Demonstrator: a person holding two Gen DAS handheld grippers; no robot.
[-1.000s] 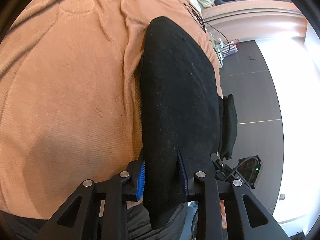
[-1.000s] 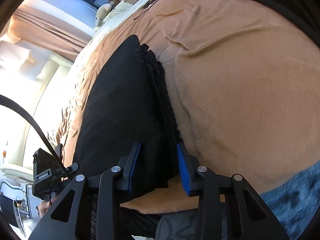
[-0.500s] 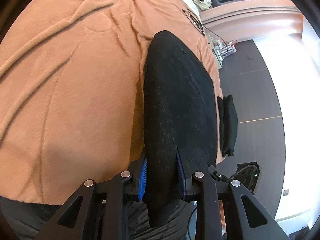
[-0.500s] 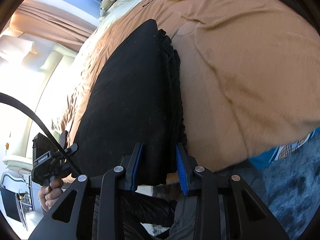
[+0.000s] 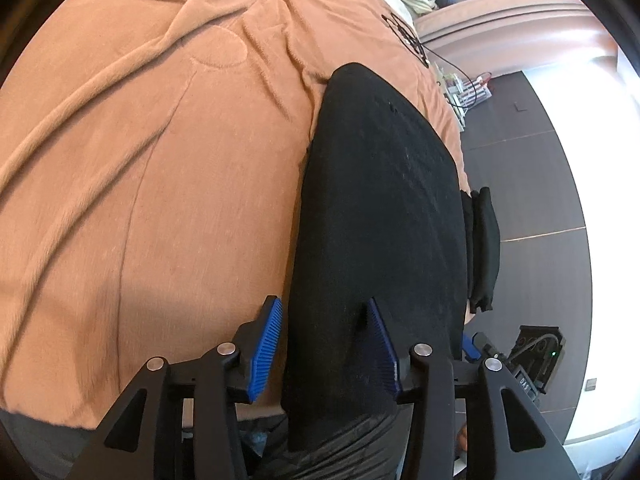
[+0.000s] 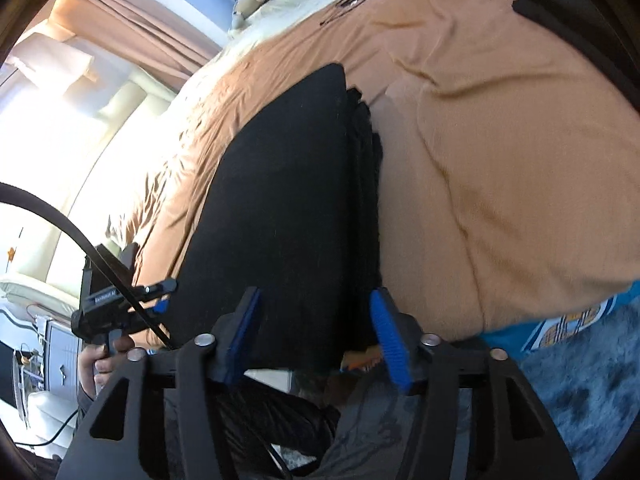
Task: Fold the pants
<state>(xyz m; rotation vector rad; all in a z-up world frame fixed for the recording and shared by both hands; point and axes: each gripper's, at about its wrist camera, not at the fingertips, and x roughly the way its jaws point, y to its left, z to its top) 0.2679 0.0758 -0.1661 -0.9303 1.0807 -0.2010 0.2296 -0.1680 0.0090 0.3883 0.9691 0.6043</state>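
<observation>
The black pants lie folded in a long flat strip on the orange blanket of the bed, near its edge, and their near end hangs over the edge. The left gripper has just been opening: the near end of the pants is between its blue fingers, but the left pad stands clear of the cloth. The right gripper has also just been opening; the pants' end is between its fingers, with gaps on both sides.
</observation>
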